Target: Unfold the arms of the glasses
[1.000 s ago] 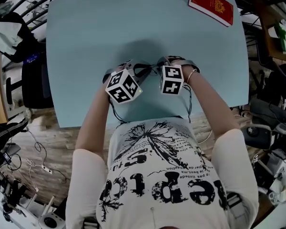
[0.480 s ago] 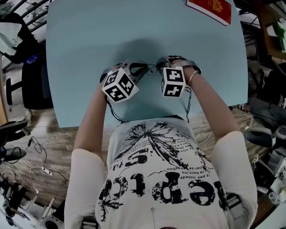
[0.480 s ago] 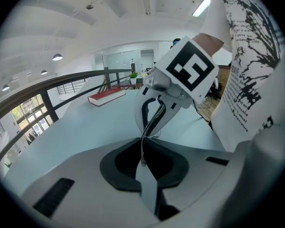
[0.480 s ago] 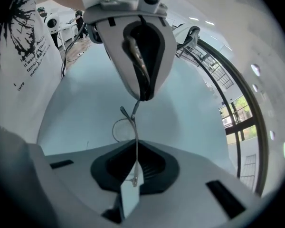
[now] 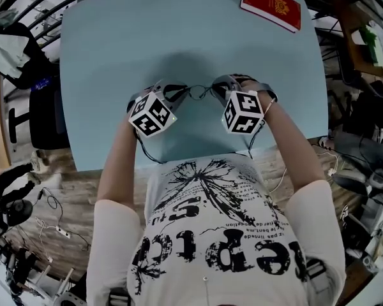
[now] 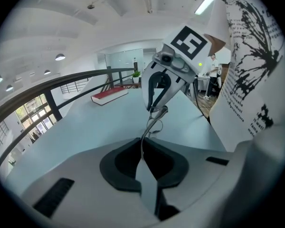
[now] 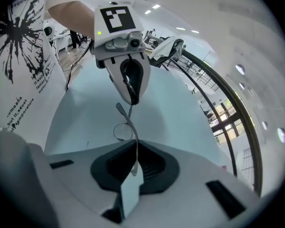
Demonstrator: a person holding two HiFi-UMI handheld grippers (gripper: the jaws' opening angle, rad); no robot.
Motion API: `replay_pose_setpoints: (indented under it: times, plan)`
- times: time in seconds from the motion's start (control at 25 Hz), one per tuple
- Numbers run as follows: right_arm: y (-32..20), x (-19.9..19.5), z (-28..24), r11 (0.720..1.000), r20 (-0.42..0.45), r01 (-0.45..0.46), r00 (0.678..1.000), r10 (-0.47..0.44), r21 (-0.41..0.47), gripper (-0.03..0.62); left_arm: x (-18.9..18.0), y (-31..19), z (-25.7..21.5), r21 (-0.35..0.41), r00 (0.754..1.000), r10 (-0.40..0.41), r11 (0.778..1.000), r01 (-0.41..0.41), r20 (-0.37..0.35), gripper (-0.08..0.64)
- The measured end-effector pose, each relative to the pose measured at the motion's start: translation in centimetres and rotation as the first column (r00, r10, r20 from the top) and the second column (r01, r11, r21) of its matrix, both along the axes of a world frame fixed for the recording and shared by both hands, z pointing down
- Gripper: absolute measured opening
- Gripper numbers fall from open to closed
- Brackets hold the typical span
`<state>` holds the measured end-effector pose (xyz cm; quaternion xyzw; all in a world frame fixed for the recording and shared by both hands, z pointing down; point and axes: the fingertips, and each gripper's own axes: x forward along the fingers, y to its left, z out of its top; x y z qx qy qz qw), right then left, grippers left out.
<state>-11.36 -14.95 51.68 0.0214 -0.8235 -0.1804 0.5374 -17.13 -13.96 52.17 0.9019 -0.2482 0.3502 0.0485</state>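
Thin wire-framed glasses [image 5: 198, 93] hang just above the light blue table [image 5: 115, 56], stretched between my two grippers. My left gripper [image 5: 173, 93] is shut on the end of one arm, and my right gripper [image 5: 220, 89] is shut on the end of the other. In the left gripper view the glasses [image 6: 153, 121] run from the shut left gripper [image 6: 143, 156] toward the right gripper [image 6: 157, 93] opposite. In the right gripper view the glasses [image 7: 125, 127] show a round lens, leading from the right gripper [image 7: 133, 167] to the left gripper [image 7: 129, 82].
A red book [image 5: 271, 5] lies at the table's far right corner, and appears as a red book [image 6: 109, 95] in the left gripper view. A person's white printed shirt [image 5: 210, 234] is at the near edge. Railings and cluttered floor surround the table.
The two grippers have drawn apart, left going left and right going right, each still holding an arm of the glasses. The glasses now span a wider gap.
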Motion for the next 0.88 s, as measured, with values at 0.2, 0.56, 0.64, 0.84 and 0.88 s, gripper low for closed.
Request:
replay_pose_setpoints:
  times: [0.2, 0.56, 0.64, 0.84, 0.88]
  plan:
    - [-0.8, 1.7, -1.5, 0.998, 0.136, -0.061, 0.989, 0.059, 0.005, 0.02, 0.1, -0.2, -0.4, 0.011, 0.999, -0.036, 0.999, 0.036, 0.009, 0.028]
    - [-1.8, 4.1, -2.8, 0.993, 0.303, -0.116, 0.947, 0.11, 0.003, 0.025, -0.3, -0.3, -0.5, 0.036, 0.994, -0.096, 0.995, 0.095, 0.052, 0.028]
    - [-1.8, 4.6, -2.6, 0.993, 0.31, -0.116, 0.944, 0.111, -0.001, 0.025, -0.5, -0.2, -0.5, 0.042, 0.992, -0.113, 0.993, 0.111, 0.062, 0.028]
    - [-1.7, 5.6, -1.6, 0.993, 0.301, -0.117, 0.946, 0.118, -0.021, 0.025, -0.7, 0.0, -0.4, 0.047, 0.988, -0.13, 0.991, 0.127, 0.082, 0.028]
    - [-1.6, 5.8, -1.2, 0.993, 0.295, -0.118, 0.948, 0.12, -0.026, 0.025, -0.6, 0.1, -0.3, 0.046, 0.987, -0.131, 0.991, 0.127, 0.089, 0.028]
